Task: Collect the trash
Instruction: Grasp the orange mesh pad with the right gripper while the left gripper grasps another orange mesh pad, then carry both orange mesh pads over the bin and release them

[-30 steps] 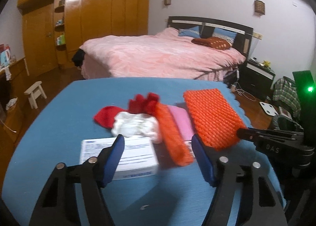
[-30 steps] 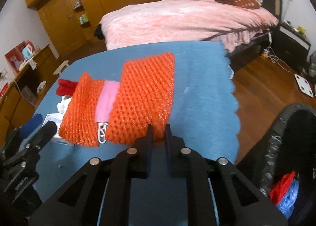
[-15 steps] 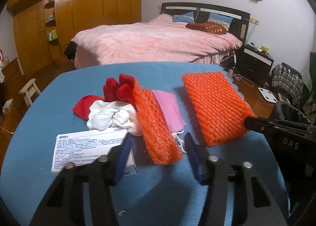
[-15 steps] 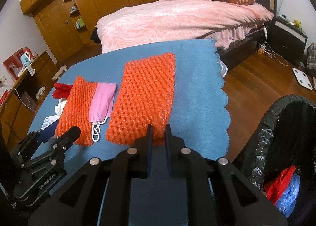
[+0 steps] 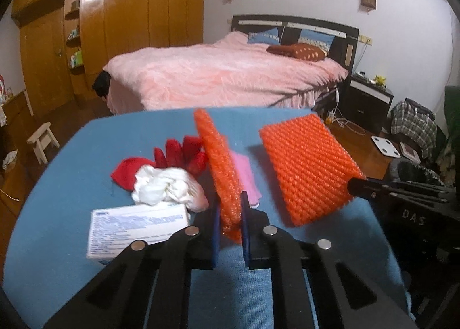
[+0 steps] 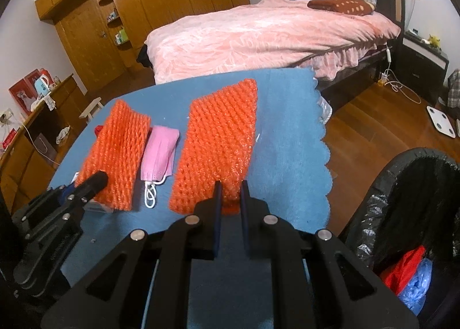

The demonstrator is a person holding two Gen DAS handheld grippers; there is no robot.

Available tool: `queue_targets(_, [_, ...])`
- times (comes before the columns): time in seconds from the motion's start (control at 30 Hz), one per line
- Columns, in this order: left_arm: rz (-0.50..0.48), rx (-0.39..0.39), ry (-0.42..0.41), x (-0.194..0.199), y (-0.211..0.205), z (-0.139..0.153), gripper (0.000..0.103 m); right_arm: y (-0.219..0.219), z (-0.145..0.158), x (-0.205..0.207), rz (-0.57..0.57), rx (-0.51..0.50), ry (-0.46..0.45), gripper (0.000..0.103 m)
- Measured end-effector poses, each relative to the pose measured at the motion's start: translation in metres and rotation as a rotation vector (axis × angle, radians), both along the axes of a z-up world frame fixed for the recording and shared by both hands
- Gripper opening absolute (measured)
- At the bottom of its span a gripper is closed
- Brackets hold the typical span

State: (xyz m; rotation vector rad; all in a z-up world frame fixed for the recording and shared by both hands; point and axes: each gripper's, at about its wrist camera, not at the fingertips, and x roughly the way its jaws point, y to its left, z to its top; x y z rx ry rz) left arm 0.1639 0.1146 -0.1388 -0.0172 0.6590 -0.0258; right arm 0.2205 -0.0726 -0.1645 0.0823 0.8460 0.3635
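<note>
Two orange foam nets lie over a blue-clothed table (image 6: 290, 133). My left gripper (image 5: 230, 222) is shut on the near end of the left orange net (image 5: 220, 168), which stands tilted on edge; it also shows in the right wrist view (image 6: 118, 150). My right gripper (image 6: 229, 199) is shut on the near edge of the right orange net (image 6: 221, 139), which also shows in the left wrist view (image 5: 304, 168). A pink face mask (image 6: 159, 153) lies between the nets. A black-lined trash bin (image 6: 408, 214) stands at the right, holding red and blue trash.
A white crumpled tissue (image 5: 166, 188), red gloves (image 5: 178, 156) and a white printed box (image 5: 135, 228) lie left of my left gripper. A pink bed (image 5: 224, 76), a wooden wardrobe (image 5: 115, 21), a small stool (image 5: 41, 139) and a nightstand (image 5: 368, 99) stand beyond the table.
My left gripper closed on the left orange net and raised its end, so the net tilts up on edge. My right gripper still holds the right net, now lifted slightly.
</note>
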Motion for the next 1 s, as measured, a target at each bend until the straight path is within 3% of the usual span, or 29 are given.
queue_targets(0.33, [0.012, -0.007, -0.058, -0.020, 0.002, 0.033, 0.012, -0.004, 0.026, -0.016, 0.013, 0.019, -0.035, 0.011])
queue_targets(1.0, [-0.037, -0.025, -0.118, -0.041, -0.026, 0.067, 0.012, -0.036, 0.077, -0.061, -0.006, 0.014, -0.128, 0.011])
